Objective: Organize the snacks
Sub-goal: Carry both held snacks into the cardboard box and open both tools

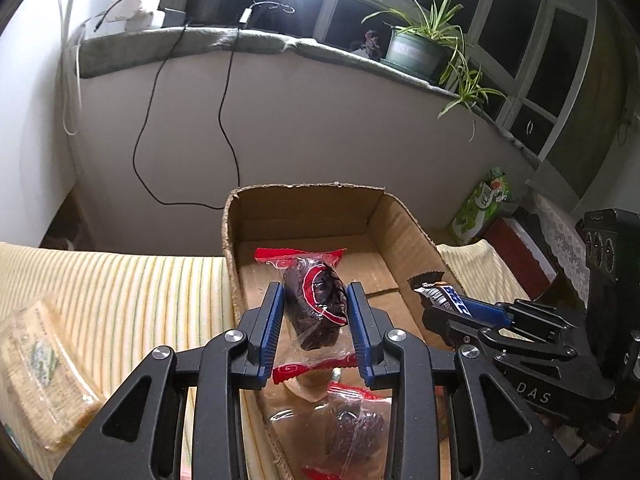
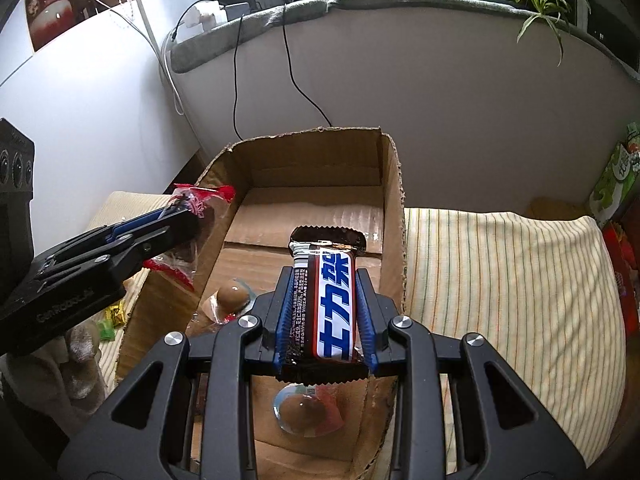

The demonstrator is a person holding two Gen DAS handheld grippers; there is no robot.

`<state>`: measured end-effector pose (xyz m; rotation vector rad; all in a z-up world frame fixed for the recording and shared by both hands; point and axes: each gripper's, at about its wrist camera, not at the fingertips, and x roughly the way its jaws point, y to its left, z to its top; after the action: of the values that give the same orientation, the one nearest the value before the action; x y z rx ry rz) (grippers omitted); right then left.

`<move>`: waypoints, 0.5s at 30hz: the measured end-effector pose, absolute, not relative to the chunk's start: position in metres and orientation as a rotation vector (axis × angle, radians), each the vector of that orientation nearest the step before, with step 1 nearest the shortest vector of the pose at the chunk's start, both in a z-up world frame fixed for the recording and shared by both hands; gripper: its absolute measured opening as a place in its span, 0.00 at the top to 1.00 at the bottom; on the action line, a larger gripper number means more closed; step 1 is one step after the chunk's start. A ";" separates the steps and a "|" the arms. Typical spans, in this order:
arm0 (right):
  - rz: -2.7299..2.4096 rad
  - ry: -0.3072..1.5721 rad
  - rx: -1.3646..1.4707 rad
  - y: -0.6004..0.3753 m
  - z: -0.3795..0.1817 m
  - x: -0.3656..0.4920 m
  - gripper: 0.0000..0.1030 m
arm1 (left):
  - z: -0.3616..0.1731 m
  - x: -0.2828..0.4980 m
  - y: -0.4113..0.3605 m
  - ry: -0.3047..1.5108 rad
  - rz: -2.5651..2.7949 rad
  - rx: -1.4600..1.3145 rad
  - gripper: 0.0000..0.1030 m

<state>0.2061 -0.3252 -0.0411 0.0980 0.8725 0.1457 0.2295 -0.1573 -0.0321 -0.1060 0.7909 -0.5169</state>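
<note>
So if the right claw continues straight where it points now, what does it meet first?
Probably the floor of the cardboard box: the right claw, holding the chocolate bar, points down into it. Depth is unclear.

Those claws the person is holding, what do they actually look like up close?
Both match: the left claw and right claw are matte black angular frames with triangular cut-outs and round silver bolts. Each carries two slim blue ribbed fingers. White lettering marks the bodies. No cables or sleeves show.

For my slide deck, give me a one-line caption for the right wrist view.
Right gripper holding a chocolate bar over an open cardboard box.
</note>
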 end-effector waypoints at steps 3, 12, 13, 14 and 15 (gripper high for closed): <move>0.148 0.878 0.099 -0.326 -0.043 0.209 0.71 | -0.034 0.232 -0.161 0.796 -0.516 -0.100 0.69; 0.145 0.869 0.083 -0.325 -0.042 0.208 0.60 | -0.031 0.232 -0.161 0.792 -0.516 -0.100 0.64; 0.144 0.864 0.083 -0.325 -0.040 0.207 0.54 | -0.030 0.232 -0.160 0.791 -0.516 -0.103 0.64; 0.142 0.859 0.081 -0.324 -0.039 0.206 0.51 | -0.030 0.231 -0.158 0.790 -0.515 -0.105 0.64; 0.139 0.854 0.079 -0.324 -0.037 0.204 0.47 | -0.030 0.231 -0.158 0.790 -0.514 -0.106 0.64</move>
<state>0.2045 -0.3239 -0.0374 0.0787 0.8536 0.1392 0.2310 -0.1575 -0.0297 -0.1059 0.7901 -0.5137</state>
